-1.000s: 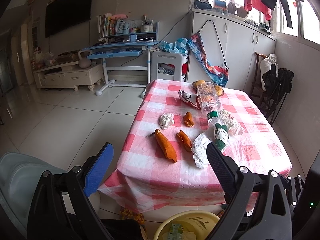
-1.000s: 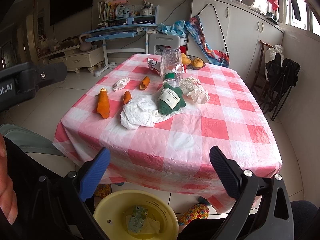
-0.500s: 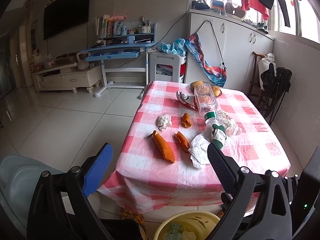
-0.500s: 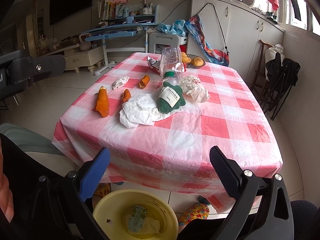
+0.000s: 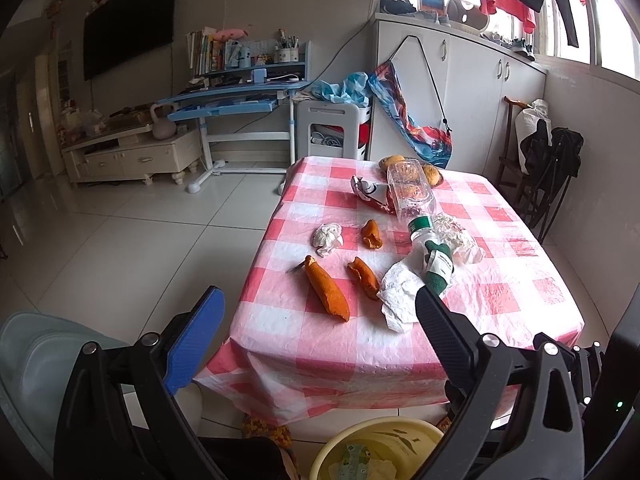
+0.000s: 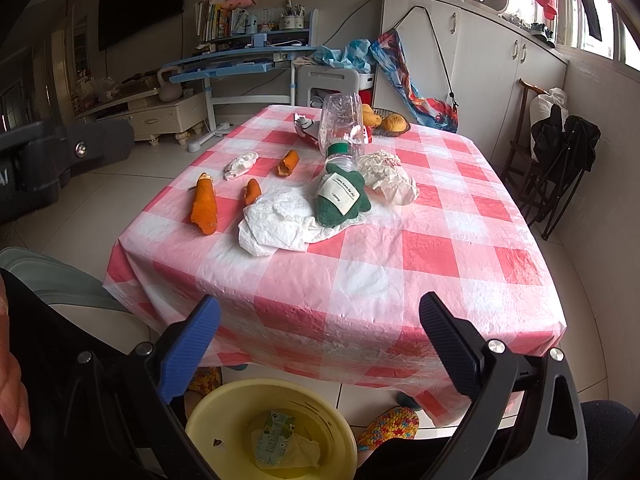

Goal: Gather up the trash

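Pink-and-white checked cloth covers the table (image 6: 400,264), where the trash lies scattered: three orange peels, the largest (image 6: 204,208) nearest the left edge, a small crumpled tissue (image 6: 240,165), a spread white napkin (image 6: 280,224) under a green wrapper (image 6: 340,200), a crumpled paper bag (image 6: 390,176) and a clear plastic bottle (image 6: 340,128) on its side. Below the near edge, a yellow basin (image 6: 224,412) on the floor holds a carton and paper. Left gripper (image 5: 316,336) and right gripper (image 6: 318,340) both hang short of the table, jaws wide apart and empty.
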`<state>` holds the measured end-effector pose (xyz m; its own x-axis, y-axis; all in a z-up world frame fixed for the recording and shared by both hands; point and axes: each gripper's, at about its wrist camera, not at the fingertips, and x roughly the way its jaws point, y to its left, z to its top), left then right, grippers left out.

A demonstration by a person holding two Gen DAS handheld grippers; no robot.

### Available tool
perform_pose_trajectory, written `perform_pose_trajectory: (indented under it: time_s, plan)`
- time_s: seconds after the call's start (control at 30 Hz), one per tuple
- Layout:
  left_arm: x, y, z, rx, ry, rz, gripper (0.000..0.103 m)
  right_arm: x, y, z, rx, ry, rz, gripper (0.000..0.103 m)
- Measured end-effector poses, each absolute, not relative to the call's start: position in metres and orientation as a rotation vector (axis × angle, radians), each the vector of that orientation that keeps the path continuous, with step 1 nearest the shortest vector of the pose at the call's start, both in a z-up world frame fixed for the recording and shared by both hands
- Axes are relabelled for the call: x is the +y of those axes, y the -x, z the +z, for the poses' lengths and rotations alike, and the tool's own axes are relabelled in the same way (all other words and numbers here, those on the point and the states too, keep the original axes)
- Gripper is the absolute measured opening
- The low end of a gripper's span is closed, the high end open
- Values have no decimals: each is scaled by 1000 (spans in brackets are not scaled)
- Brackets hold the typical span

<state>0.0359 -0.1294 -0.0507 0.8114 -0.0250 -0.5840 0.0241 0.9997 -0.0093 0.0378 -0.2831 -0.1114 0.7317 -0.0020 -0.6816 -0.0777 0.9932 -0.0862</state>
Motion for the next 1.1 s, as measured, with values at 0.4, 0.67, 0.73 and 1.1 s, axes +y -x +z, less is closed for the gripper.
perform_pose_trajectory:
  time_s: [0.4, 0.67, 0.73, 1.1]
  plan:
    - [-129, -38, -56, 636, 0, -28, 93, -283, -37, -113, 748, 111, 41, 95]
    - [-129, -39, -57, 637, -1, -27, 93, -283, -37, -112, 748, 111, 41, 95]
    - [-129, -38, -57, 637, -1, -27, 93, -283, -37, -112, 749, 111, 41, 95]
    - [-129, -39, -57, 637, -2, -27, 93, -283, -37, -112, 749, 111, 41, 95]
